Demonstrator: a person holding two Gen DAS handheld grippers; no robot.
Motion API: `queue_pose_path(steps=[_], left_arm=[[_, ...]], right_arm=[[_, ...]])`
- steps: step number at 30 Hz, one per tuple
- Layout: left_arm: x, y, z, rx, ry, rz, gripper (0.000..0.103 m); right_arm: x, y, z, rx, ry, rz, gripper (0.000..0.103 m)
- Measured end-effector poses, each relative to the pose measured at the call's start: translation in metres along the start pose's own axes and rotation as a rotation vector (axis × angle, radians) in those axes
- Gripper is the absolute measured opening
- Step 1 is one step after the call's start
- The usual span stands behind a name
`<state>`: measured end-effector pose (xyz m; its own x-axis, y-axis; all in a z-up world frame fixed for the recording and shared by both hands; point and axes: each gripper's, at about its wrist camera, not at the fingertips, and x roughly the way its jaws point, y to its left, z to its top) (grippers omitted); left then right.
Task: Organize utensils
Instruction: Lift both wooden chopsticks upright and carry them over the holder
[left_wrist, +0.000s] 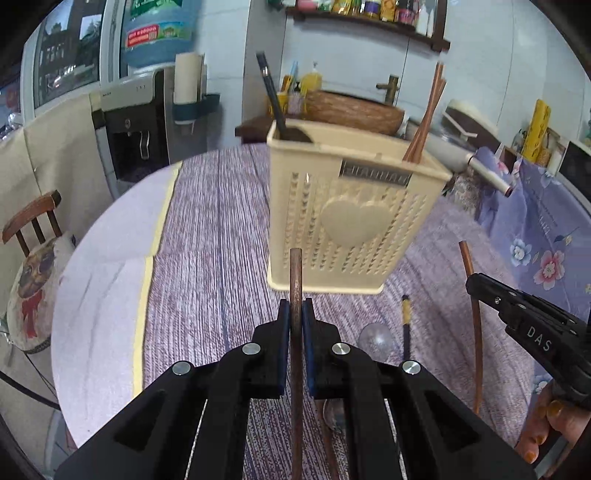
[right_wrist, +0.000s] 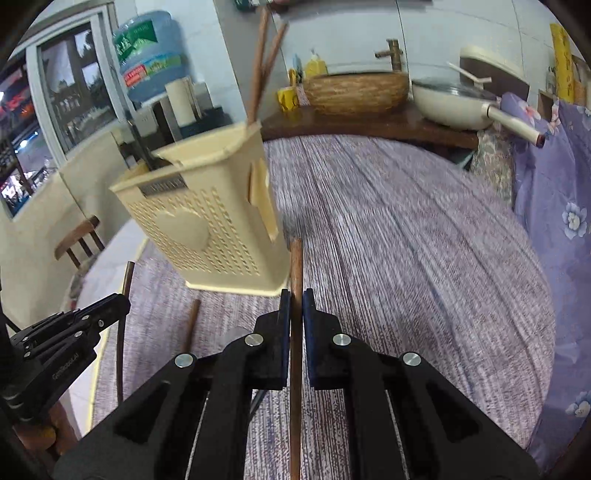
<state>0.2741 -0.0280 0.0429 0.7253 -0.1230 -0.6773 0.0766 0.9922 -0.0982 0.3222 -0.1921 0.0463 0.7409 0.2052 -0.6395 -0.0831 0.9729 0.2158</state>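
Observation:
A cream perforated utensil holder (left_wrist: 351, 218) stands on the purple table; it also shows in the right wrist view (right_wrist: 207, 221). It holds two brown chopsticks (left_wrist: 428, 118) and a dark-handled utensil (left_wrist: 271, 96). My left gripper (left_wrist: 295, 314) is shut on a brown chopstick (left_wrist: 295, 273), just in front of the holder. My right gripper (right_wrist: 293, 306) is shut on another brown chopstick (right_wrist: 295, 266), right of the holder's base. The right gripper (left_wrist: 471, 286) shows at the right of the left wrist view with its chopstick (left_wrist: 476, 332). A black-and-yellow utensil (left_wrist: 406, 325) and a clear spoon (left_wrist: 376, 338) lie on the table.
A round table with a purple striped cloth (right_wrist: 406, 240). Behind it a wooden counter with a woven basket (right_wrist: 354, 92), a white pan (right_wrist: 454, 103) and a tap. A water dispenser (left_wrist: 133, 129) and a wooden chair (left_wrist: 33, 221) stand at the left. A floral cloth (left_wrist: 546, 229) lies at the right.

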Motion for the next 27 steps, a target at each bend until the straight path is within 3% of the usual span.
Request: queue_pose_path(steps=[12, 27], left_arm=[[-0.061, 0.004, 0.018, -0.008, -0.147, -0.039, 0.008], [-0.087, 0.013, 0.024, -0.016, -0.202, -0.057, 0.008]], right_arm=[[-0.082, 0.007, 0.024, -0.047, -0.138, 0.110, 0.008], [-0.097, 0.020, 0.030, -0.072, -0.160, 0.147, 0.008]])
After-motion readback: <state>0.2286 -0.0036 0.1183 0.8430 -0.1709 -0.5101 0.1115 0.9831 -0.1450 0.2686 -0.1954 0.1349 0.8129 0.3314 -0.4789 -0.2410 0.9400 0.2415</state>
